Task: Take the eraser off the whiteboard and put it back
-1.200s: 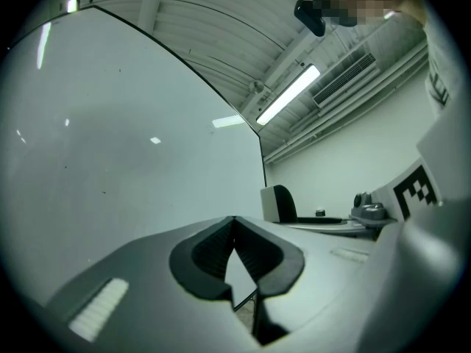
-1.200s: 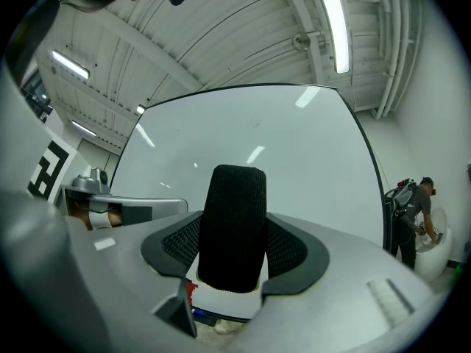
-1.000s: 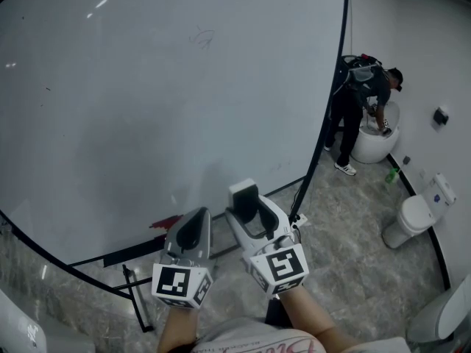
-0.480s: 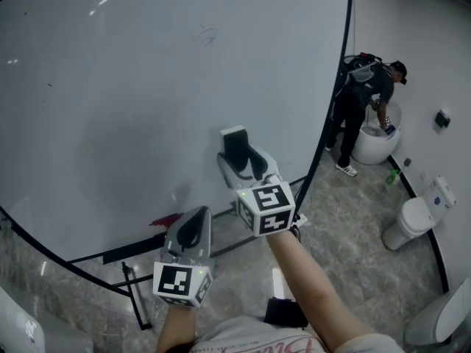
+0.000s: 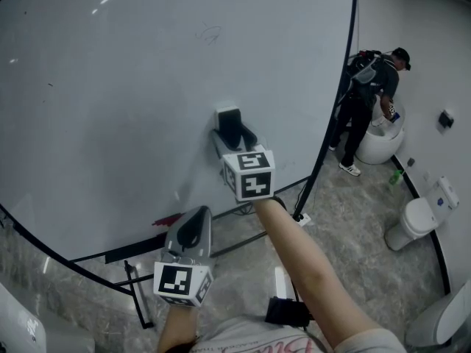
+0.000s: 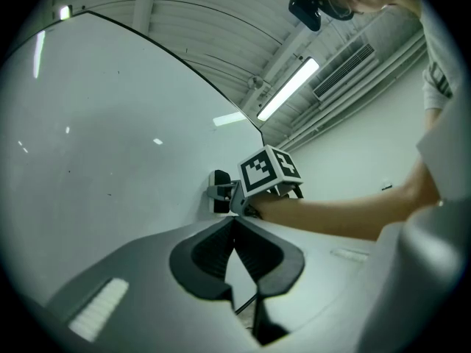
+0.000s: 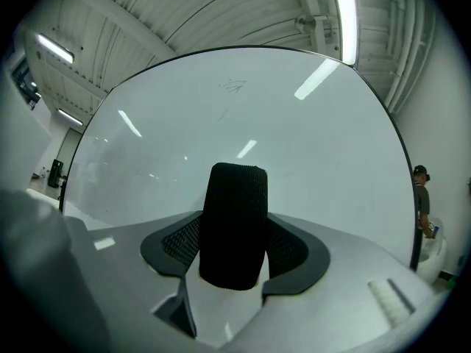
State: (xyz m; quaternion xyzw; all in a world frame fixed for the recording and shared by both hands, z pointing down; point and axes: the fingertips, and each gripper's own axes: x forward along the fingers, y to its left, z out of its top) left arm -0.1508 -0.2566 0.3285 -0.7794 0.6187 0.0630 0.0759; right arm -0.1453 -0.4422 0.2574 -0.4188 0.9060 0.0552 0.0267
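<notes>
Black eraser [image 7: 234, 226], clamped in right gripper [image 5: 232, 129]

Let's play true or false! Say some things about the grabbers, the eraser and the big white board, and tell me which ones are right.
1. The right gripper is holding the black eraser. True.
2. The left gripper is holding a marker. False: its jaws are shut together with nothing between them.
3. The eraser is held up at the whiteboard. True.
4. The whiteboard is full of colourful drawings. False: it is almost blank, with only a faint scribble near the top.
5. A person stands on the floor to the right of the board. True.
</notes>
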